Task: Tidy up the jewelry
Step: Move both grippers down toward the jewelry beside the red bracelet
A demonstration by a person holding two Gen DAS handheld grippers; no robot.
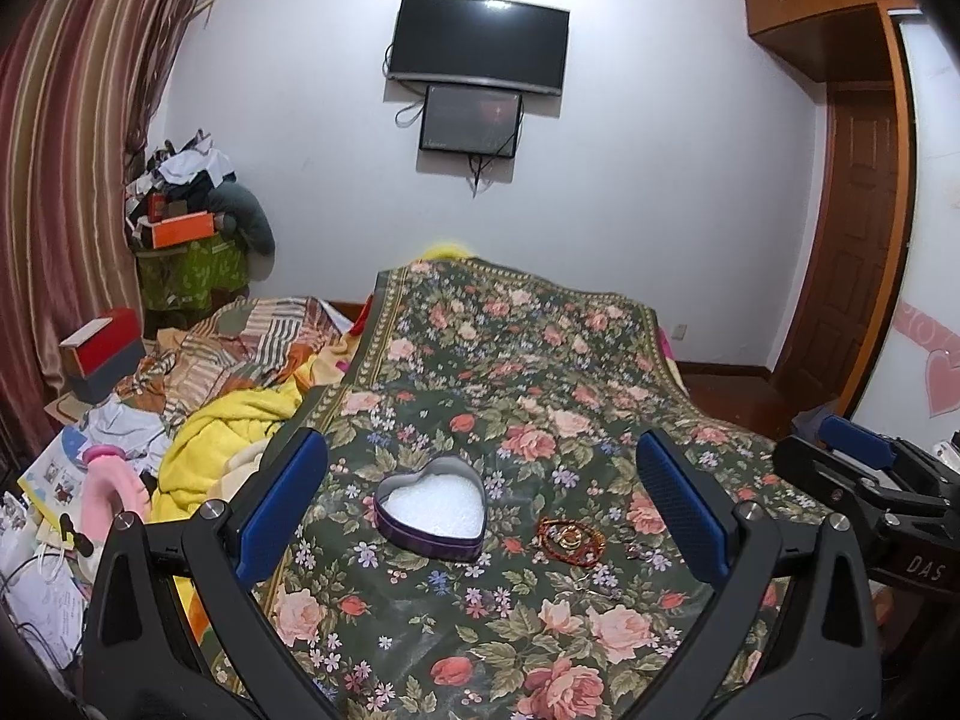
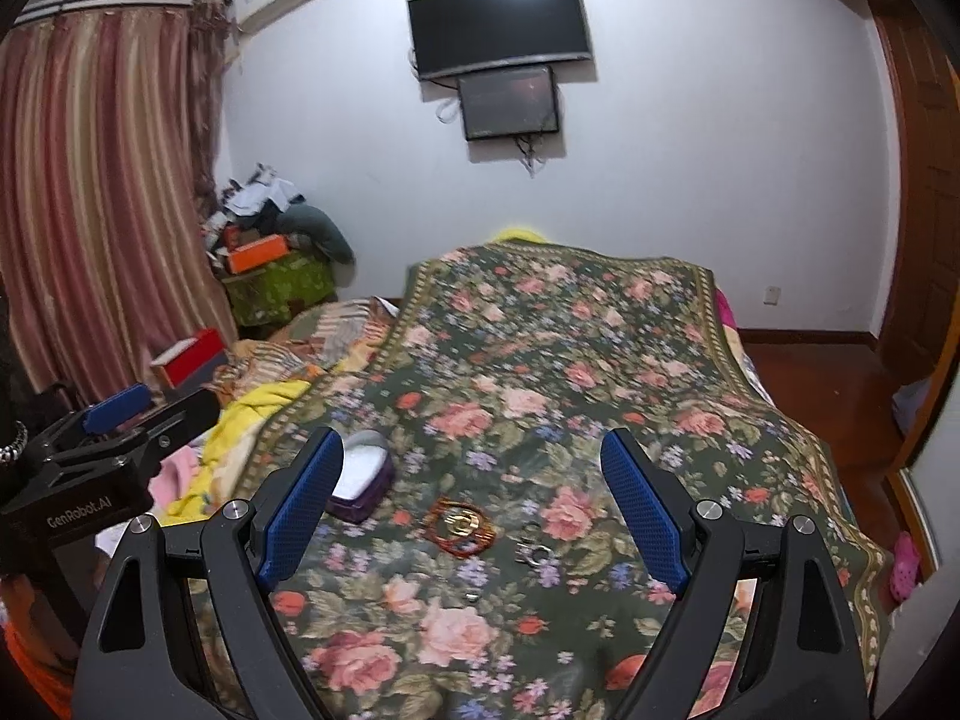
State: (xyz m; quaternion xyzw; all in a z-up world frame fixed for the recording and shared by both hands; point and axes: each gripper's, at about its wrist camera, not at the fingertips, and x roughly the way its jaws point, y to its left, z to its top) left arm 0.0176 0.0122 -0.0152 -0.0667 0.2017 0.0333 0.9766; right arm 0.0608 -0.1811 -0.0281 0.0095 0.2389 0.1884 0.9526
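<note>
A heart-shaped purple tin [image 1: 431, 510] with white foam inside sits on the floral bedspread [image 1: 540, 360]. To its right lies a red-brown beaded bracelet with a gold ring on it [image 1: 570, 537], then small silver pieces [image 1: 636, 552]. My left gripper [image 1: 480, 504] is open above the tin and holds nothing. In the right wrist view the tin [image 2: 363, 477] is partly behind the left finger. The bracelet [image 2: 461, 525] and a silver ring cluster [image 2: 534, 553] lie between the fingers. A tiny ring [image 2: 473, 596] lies nearer. My right gripper [image 2: 474, 507] is open and holds nothing.
A yellow blanket [image 1: 222, 450] and striped quilt [image 1: 252, 342] are heaped left of the bedspread. Boxes and clutter [image 1: 102, 354] lie at the far left. A wooden door [image 1: 858, 240] is at the right. A TV [image 1: 480, 45] hangs on the far wall.
</note>
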